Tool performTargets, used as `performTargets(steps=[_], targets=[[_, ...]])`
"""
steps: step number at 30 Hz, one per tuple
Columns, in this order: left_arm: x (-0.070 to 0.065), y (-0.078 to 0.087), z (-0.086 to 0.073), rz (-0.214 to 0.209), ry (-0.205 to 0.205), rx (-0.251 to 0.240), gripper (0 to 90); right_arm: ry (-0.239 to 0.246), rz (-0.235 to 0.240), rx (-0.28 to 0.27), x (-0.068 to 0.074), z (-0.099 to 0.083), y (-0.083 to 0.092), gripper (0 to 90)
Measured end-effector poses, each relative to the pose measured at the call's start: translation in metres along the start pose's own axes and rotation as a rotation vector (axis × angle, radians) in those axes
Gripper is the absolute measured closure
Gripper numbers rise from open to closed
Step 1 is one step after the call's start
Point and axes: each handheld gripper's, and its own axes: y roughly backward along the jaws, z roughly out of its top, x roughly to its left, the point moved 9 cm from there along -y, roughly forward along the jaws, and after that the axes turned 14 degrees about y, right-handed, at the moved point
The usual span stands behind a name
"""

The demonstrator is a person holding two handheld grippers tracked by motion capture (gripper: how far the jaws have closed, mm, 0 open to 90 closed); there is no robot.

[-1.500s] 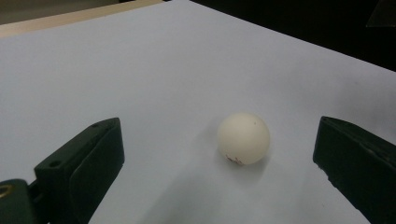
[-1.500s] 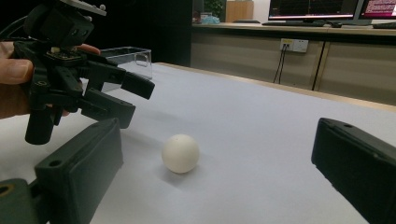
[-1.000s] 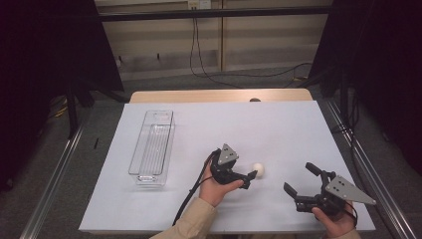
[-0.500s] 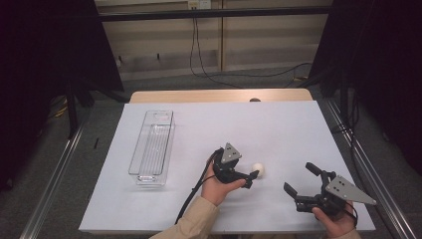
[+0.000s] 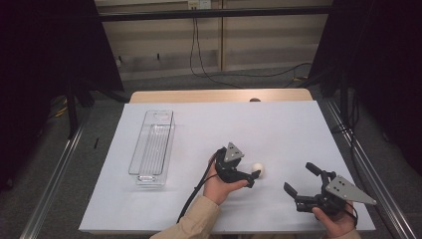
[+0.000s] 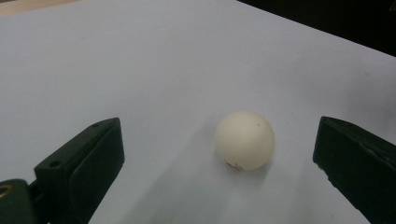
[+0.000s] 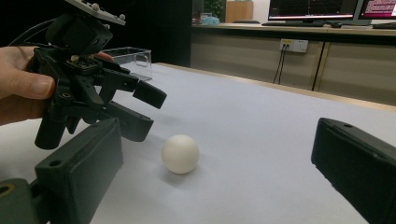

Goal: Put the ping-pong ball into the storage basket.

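Little has moved: our left gripper (image 5: 254, 175) stays spread around the white ball (image 5: 258, 169), seemingly not touching it. Our right gripper (image 5: 298, 180) waits unclenched nearby.

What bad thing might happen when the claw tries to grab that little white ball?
The white ball sits loose on the smooth table, nearer one jaw of the open left claw than the other. That jaw would probably touch first and knock the ball rolling away. Being round, it may also pop out if squeezed off-centre. If it rolls, the open right claw waits off to that side, but the table edge has no rim.
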Motion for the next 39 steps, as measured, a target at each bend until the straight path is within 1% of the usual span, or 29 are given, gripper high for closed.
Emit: performTargets(steps=[1,4,8,10,11,12,15,16,19,20,27,28,30,32,35,36,39], targets=[[0.000,0.000,0.000,0.002,-0.006,0.002,2.2,0.007,0.006,0.001,0.000,0.000,0.000,1.7],[0.000,-0.001,0.000,0.014,-0.011,0.007,2.2,0.005,0.001,-0.003,0.000,0.000,0.000,1.7],[-0.001,-0.003,0.000,0.005,-0.008,0.005,2.4,0.009,0.003,-0.002,0.000,0.000,0.000,1.7],[-0.001,-0.004,0.000,0.014,-0.010,0.013,2.5,0.009,0.004,-0.002,0.000,0.000,0.000,1.7],[-0.002,-0.005,0.000,0.004,-0.012,0.010,2.6,0.009,0.004,-0.002,0.000,0.000,0.000,1.7],[-0.002,-0.005,0.000,0.011,-0.011,0.016,2.7,0.007,0.003,-0.001,0.000,0.000,0.000,1.8],[-0.004,-0.006,0.000,0.000,-0.015,0.013,3.1,0.007,0.003,-0.001,0.001,0.000,0.000,1.8],[-0.005,-0.007,0.000,0.002,-0.009,0.013,3.2,0.007,0.003,-0.001,0.001,0.000,0.000,1.8],[-0.005,-0.009,0.000,0.003,-0.020,0.019,3.6,0.009,0.003,-0.002,0.000,0.000,0.000,1.8],[-0.004,-0.008,-0.001,0.009,-0.019,0.029,3.6,0.009,0.003,-0.002,0.000,0.000,0.000,1.8],[-0.005,-0.011,-0.001,0.005,-0.024,0.029,3.7,0.005,0.003,0.002,0.000,0.000,0.000,1.8],[-0.005,-0.012,-0.001,0.005,-0.017,0.027,3.8,0.005,0.003,0.002,0.000,0.000,0.000,1.8],[-0.004,-0.012,-0.001,0.007,-0.014,0.025,3.9,0.001,-0.002,-0.001,0.000,0.000,0.000,1.8],[-0.004,-0.013,-0.001,0.005,-0.012,0.026,3.9,0.004,0.003,-0.001,0.000,0.000,0.000,1.9],[-0.005,-0.013,-0.002,0.011,-0.014,0.030,4.6,0.002,-0.001,0.000,0.000,0.001,0.000,1.9],[-0.005,-0.013,-0.002,0.012,-0.018,0.039,4.6,0.002,-0.001,0.000,0.000,0.001,0.000,1.9],[-0.006,-0.015,-0.002,0.006,-0.023,0.035,5.7,0.002,-0.001,-0.002,0.000,0.001,0.000,1.9]])
